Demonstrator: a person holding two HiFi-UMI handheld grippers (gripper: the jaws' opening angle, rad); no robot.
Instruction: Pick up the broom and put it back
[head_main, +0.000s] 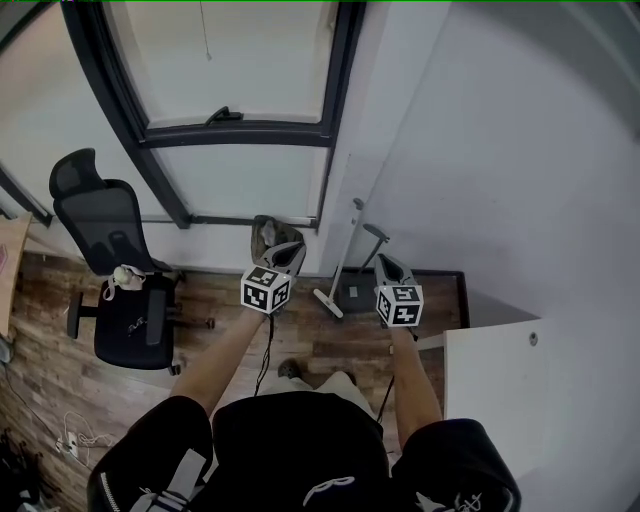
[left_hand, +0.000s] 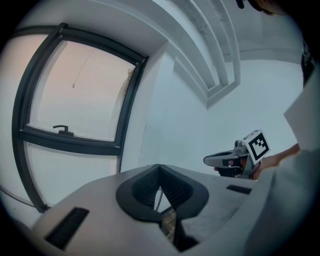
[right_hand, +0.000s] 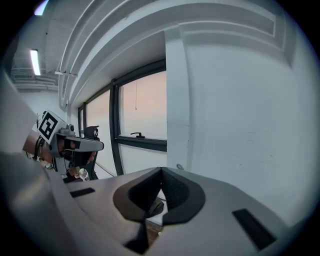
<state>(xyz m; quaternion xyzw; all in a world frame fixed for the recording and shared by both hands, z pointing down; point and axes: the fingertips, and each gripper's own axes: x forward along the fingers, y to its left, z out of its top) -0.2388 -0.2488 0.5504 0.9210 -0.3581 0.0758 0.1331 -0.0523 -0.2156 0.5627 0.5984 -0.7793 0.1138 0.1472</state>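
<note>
The broom (head_main: 341, 262) leans upright against the white wall's corner, its head on the wooden floor beside a dark dustpan (head_main: 356, 294). Neither gripper touches it. My left gripper (head_main: 270, 232) is held up to the left of the broom, its jaws shut with nothing between them (left_hand: 159, 171). My right gripper (head_main: 383, 264) hovers just right of the dustpan, also shut and empty (right_hand: 161, 173). The rounded top of the broom handle (right_hand: 179, 167) peeks over the right gripper's jaws. Each gripper shows in the other's view: the right gripper (left_hand: 234, 160) and the left gripper (right_hand: 67, 145).
A black office chair (head_main: 125, 290) stands on the floor to the left. A dark-framed window (head_main: 240, 132) fills the wall ahead. A white cabinet top (head_main: 495, 390) sits close at the right. Cables (head_main: 75, 430) lie on the floor at lower left.
</note>
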